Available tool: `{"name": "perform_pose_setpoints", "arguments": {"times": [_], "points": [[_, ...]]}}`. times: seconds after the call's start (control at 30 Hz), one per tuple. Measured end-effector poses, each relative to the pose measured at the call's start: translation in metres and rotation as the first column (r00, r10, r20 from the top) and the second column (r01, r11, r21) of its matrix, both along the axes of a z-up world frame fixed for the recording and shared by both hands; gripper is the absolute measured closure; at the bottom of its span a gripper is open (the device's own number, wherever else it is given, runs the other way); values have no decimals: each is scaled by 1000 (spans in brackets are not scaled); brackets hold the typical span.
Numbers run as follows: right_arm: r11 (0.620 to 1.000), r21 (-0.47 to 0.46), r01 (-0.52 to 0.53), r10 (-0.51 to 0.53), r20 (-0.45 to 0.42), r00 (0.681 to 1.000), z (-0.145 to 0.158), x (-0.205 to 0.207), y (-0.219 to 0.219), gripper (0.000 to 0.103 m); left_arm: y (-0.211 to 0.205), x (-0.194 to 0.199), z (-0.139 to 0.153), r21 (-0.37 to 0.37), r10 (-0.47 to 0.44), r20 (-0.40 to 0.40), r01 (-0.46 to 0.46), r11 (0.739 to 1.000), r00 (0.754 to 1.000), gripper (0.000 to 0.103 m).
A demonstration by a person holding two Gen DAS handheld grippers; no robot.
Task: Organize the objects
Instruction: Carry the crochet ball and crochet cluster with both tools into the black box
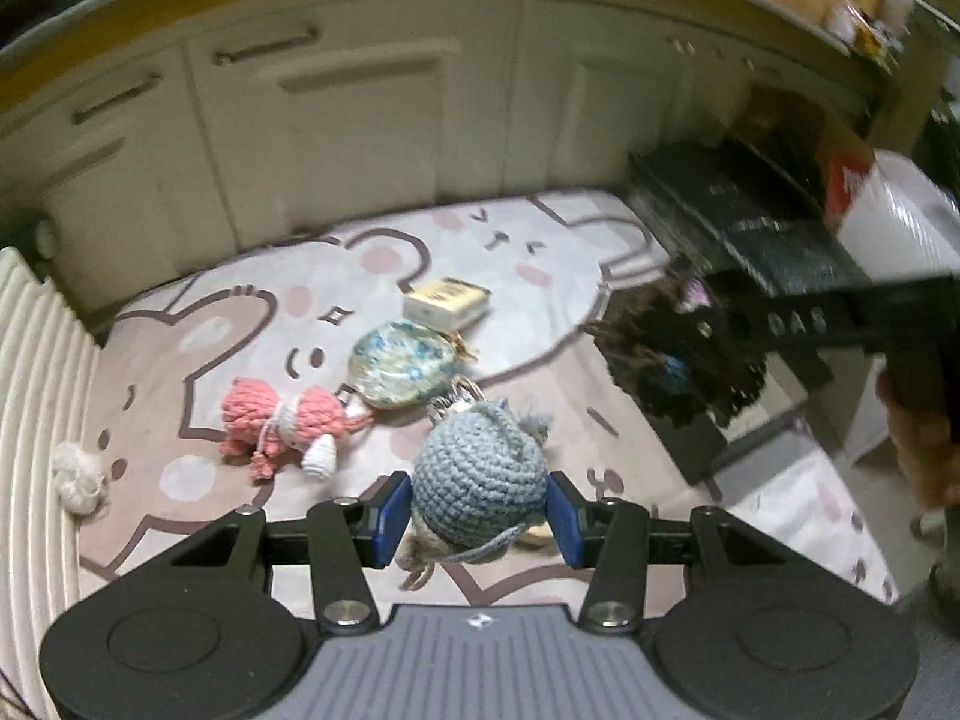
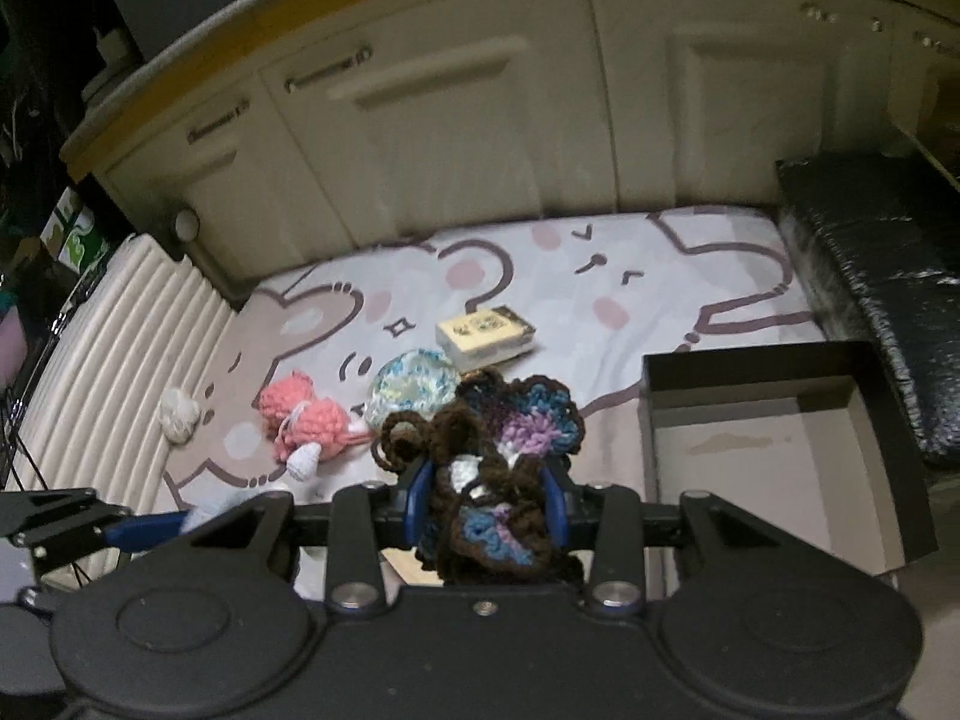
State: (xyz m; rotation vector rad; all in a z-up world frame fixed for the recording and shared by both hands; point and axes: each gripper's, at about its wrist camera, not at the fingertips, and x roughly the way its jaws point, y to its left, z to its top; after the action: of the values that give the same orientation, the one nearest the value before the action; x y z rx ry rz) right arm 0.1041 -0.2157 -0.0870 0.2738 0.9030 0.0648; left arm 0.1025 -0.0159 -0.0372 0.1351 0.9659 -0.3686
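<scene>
**Above the mat, both tongs loaded**

Over the near edge of the cartoon mat [image 1: 528, 240], the left wrist view shows the left tongs [image 1: 480, 510] pinching a grey-blue crochet ball [image 1: 480, 474] between the blue pads, lifted clear of the mat. Beyond it, toward the mat's middle, lie a pink crochet toy [image 1: 282, 420], a blue-green crochet disc [image 1: 402, 372] and a small pale box [image 1: 444, 300]; a white yarn knot [image 1: 78, 474] sits at the left edge. The right tongs [image 1: 690, 360] cross the right side, blurred, carrying a dark crochet piece [image 1: 678, 366].

From the right wrist view, the right tongs [image 2: 489, 498] are pressed onto that dark brown, blue and purple crochet piece [image 2: 492, 456], which bulges out above and below the pads. An open black box [image 2: 780, 450] stands at the mat's right edge, empty as far as can be seen, likely the destination.

Risks: the soft crochet piece is gripped off-centre and could slip free or snag its loose loops on the box rim. The ball's dangling cord might catch too, and the two tongs could collide if both head for the box together.
</scene>
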Motion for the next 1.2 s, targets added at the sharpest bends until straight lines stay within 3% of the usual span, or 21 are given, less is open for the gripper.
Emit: {"name": "perform_pose_setpoints", "arguments": {"times": [0.37,0.67,0.9,1.2], "points": [[999,-47,3,2,105,994,21,-24,-4,63,3,1,23,-29,165,42,-163,986,985,54],[996,-87,23,-10,142,990,32,-29,-11,63,-5,6,33,-54,242,64,-239,970,968,53],[991,-109,77,-58,165,985,44,-23,-35,63,-28,23,39,-82,245,82,-239,968,966,53],[974,-157,164,-141,151,978,47,-16,-80,62,-83,50,36,-103,154,87,-145,984,984,53]]}}
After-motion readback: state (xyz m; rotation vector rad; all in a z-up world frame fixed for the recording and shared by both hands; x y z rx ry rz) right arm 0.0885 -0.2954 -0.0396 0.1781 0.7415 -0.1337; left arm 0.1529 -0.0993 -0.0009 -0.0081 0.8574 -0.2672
